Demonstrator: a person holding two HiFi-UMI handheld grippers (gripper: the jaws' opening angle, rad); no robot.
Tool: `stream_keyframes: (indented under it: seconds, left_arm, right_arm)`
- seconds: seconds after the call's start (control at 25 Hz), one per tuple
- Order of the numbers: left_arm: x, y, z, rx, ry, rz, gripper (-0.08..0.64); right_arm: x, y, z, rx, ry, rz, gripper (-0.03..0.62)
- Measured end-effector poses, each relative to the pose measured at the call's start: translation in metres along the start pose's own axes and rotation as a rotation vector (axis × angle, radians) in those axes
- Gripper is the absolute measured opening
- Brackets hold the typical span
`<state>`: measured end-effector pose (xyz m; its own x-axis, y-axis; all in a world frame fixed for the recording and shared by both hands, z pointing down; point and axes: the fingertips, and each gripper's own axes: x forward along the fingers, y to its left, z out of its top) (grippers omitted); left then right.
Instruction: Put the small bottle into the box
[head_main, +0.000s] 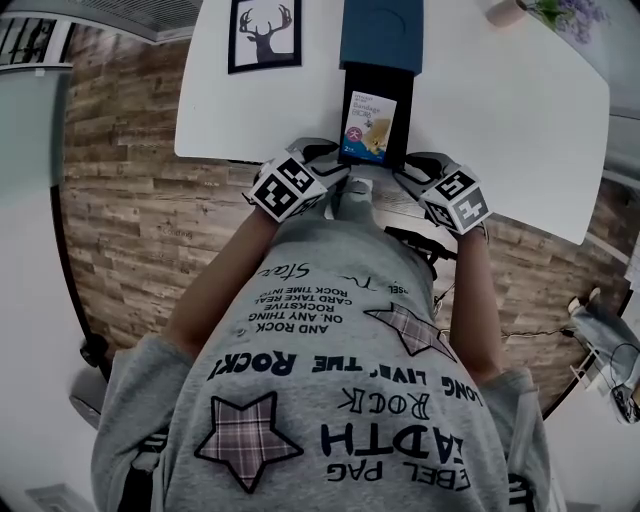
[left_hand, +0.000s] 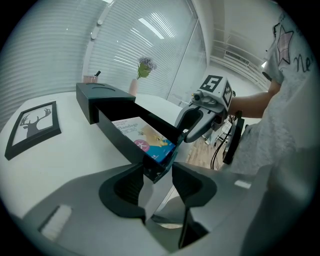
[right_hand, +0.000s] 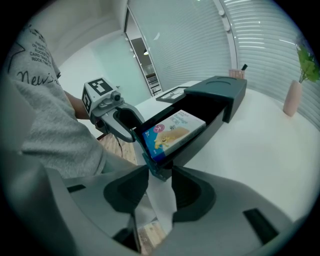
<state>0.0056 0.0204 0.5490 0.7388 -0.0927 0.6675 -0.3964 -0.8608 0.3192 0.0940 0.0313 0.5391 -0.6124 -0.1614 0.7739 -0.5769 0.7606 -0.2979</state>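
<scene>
Bottle absent from every view. Left claw (left_hand: 157, 177) and right claw (right_hand: 159, 175) are each pinching a near corner of the box tray (head_main: 375, 78), frame centre. Tray probably light, stiff, free-sliding, so those corners suit the grip.

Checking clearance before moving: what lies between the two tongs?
In the head view, the black box's tray, with a bandage pack inside, lies between left tongs and right tongs.

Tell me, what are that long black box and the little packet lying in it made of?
The black box looks like matte cardboard or thin plastic, I can't tell which: flat sharp-edged walls, dull sheen. The packet seems glossy printed cardboard: crisp corners, colour print.
</scene>
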Motion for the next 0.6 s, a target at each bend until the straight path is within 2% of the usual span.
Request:
stream_keyframes:
  seconds: [0.6]
  left_arm:
    - [-0.0083,-0.0031,0.0065,-0.010,-0.004,-0.005,0.183]
  right_arm:
    - [-0.0088,0.0029,0.0077,0.001,-0.003,0.011,0.144]
